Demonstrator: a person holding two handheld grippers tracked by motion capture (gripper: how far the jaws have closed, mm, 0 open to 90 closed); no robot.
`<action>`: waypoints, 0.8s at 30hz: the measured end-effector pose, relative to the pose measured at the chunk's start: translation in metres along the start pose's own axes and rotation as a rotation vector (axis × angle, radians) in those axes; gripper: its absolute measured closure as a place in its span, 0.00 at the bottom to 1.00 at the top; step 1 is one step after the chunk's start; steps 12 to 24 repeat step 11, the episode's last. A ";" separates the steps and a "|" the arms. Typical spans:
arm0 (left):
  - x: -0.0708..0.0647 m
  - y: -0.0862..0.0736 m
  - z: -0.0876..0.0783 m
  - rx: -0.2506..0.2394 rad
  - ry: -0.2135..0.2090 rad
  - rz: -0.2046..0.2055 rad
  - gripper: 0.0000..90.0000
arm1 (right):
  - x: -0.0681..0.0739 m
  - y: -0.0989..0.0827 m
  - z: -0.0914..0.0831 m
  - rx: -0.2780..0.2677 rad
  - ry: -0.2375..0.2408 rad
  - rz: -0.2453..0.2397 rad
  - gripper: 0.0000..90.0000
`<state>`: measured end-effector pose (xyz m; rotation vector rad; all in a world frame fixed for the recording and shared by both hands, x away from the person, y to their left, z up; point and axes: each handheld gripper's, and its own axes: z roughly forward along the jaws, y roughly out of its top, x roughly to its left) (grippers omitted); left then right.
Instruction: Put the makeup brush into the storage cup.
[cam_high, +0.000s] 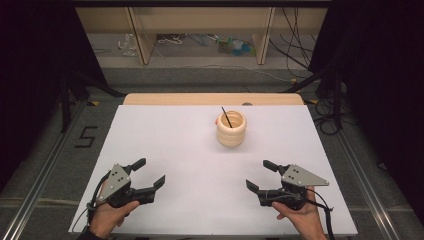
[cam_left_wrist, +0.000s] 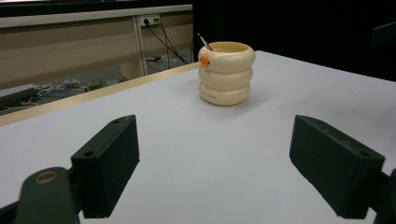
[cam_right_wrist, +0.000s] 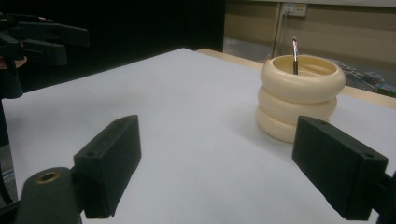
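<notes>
Hovering near the tabletop's (cam_high: 165, 130) front edge, both tongs are standing wide open and holding nothing: the left tongs (cam_high: 148, 172) are sitting toward the front left corner, the right tongs (cam_high: 261, 175) toward the front right. The cup (cam_high: 231, 128), a cream stack of three rounded rings, is standing upright well apart from both, closer to the far edge and a little right of centre, with a thin dark stick (cam_high: 226, 116) leaning inside it, its tip poking above the rim. Judging by the layout, the step in hand is a reach for the cup or its stick, and the right tongs are looking the nearer. A good approach is probably coming in level with the jaws kept spread, steadying the cup at a groove between rings where the pads can seat, since the bulging rings may be slippery. Going for the stick likely calls for a descent from above, closing gently so the light cup is not tipping.
</notes>
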<state>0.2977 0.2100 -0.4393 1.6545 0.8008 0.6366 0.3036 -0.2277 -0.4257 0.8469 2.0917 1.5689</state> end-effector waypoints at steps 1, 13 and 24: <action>0.000 0.000 0.000 0.002 0.001 0.001 0.18 | 0.000 0.000 0.000 0.000 -0.001 -0.001 0.19; 0.000 -0.001 0.001 0.003 -0.001 -0.005 0.18 | 0.000 -0.001 0.001 -0.013 -0.012 0.004 0.19; 0.000 -0.001 0.001 0.003 -0.001 -0.005 0.18 | 0.000 -0.001 0.001 -0.013 -0.012 0.004 0.19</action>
